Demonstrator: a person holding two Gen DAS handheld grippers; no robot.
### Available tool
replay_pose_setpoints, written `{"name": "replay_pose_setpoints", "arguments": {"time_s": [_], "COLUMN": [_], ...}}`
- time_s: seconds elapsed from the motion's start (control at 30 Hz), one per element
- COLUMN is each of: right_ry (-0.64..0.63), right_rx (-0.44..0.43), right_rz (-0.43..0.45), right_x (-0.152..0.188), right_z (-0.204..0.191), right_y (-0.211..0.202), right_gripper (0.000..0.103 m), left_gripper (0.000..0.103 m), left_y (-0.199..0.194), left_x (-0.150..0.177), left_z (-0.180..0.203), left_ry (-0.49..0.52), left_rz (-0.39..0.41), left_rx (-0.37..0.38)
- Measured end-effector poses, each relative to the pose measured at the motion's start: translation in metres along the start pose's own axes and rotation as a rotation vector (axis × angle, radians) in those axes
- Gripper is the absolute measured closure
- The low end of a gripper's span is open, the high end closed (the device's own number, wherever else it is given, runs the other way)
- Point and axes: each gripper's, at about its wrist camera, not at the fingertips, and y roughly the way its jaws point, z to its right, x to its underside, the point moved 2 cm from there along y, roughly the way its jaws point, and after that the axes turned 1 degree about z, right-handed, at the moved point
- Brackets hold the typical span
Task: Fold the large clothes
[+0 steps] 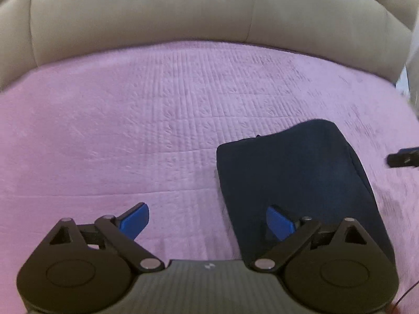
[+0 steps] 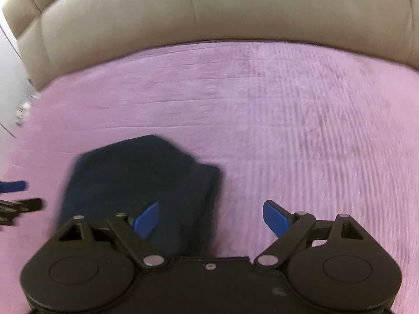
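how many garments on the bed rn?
1. A folded navy garment lies on the pink bedspread, ahead-right of the left gripper and ahead-left of the right gripper. Nothing else visible; off-frame unknown.

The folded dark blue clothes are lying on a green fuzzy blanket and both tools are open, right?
Not quite. The fuzzy blanket is pink-purple, not green; both wrist views show it. The rest holds: the folded dark blue clothes lie on it, and the left tool and right tool are open.

Beige leather sofa backrest [image 1: 141, 13]; seat covered by pink quilted blanket [image 1: 104, 130].
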Motion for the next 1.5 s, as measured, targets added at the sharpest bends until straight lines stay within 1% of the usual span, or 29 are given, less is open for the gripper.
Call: {"name": "replay_pose_setpoints", "arguments": {"time_s": [0.03, 0.1, 0.2, 0.27, 0.33, 0.4, 0.47, 0.53, 0.6, 0.7, 0.77, 0.87, 1.0, 1.13, 1.3, 1.5], "right_ry": [0.023, 0.036, -0.022, -0.091, -0.156, -0.225, -0.231, -0.210, -0.200, -0.235, -0.253, -0.250, -0.272, -0.282, -0.293, -0.301], "right_rx": [-0.031, -0.071, -0.102, -0.079, -0.025, -0.001, 0.005, -0.016, -0.030, 0.014, 0.037, 0.034, 0.059, 0.046, 0.047, 0.051], "right_rz": [-0.012, -0.016, -0.015, -0.034, -0.056, -0.104, -0.132, -0.164, -0.190, -0.198, -0.188, -0.179, -0.165, -0.169, -0.168, -0.158], "right_x": [0.007, 0.020, 0.050, 0.070, 0.087, 0.101, 0.112, 0.118, 0.123, 0.128, 0.129, 0.127, 0.127, 0.128, 0.129, 0.129], "right_z": [-0.007, -0.022, -0.050, -0.067, -0.081, -0.090, -0.093, -0.093, -0.094, -0.095, -0.097, -0.095, -0.096, -0.099, -0.099, -0.102], "right_y": [-0.016, -0.039, -0.066, -0.075, -0.074, -0.067, -0.067, -0.065, -0.061, -0.059, -0.063, -0.064, -0.068, -0.071, -0.070, -0.072], "right_gripper": [0.001, 0.001, 0.001, 0.001, 0.001, 0.001, 0.001, 0.001, 0.001, 0.001, 0.001, 0.001, 0.001, 0.001, 0.001, 0.001], "left_gripper": [0.004, 0.003, 0.002, 0.002, 0.002, 0.002, 0.002, 0.002, 0.002, 0.003, 0.003, 0.003, 0.003, 0.003, 0.003, 0.003], "left_y": [-0.010, -0.033, -0.052, -0.061, -0.068, -0.072, -0.077, -0.078, -0.080, -0.081, -0.080, -0.081, -0.081, -0.081, -0.084, -0.083], "left_x": [0.003, 0.012, 0.027, 0.041, 0.052, 0.063, 0.074, 0.083, 0.092, 0.102, 0.102, 0.101, 0.100, 0.100, 0.099, 0.100], "left_z": [0.003, 0.010, 0.023, 0.030, 0.035, 0.041, 0.045, 0.046, 0.048, 0.051, 0.048, 0.046, 0.047, 0.047, 0.049, 0.050], "left_ry": [0.008, 0.013, 0.018, 0.020, 0.026, 0.034, 0.030, 0.019, 0.012, -0.001, -0.010, -0.007, -0.001, -0.005, 0.013, 0.017], "left_rz": [-0.002, -0.007, -0.028, -0.034, -0.032, -0.048, -0.062, -0.071, -0.081, -0.097, -0.090, -0.081, -0.074, -0.074, -0.068, -0.071], "left_rx": [-0.006, 0.014, 0.041, 0.048, 0.036, 0.044, 0.063, 0.064, 0.074, 0.101, 0.085, 0.058, 0.061, 0.056, 0.043, 0.051]}}
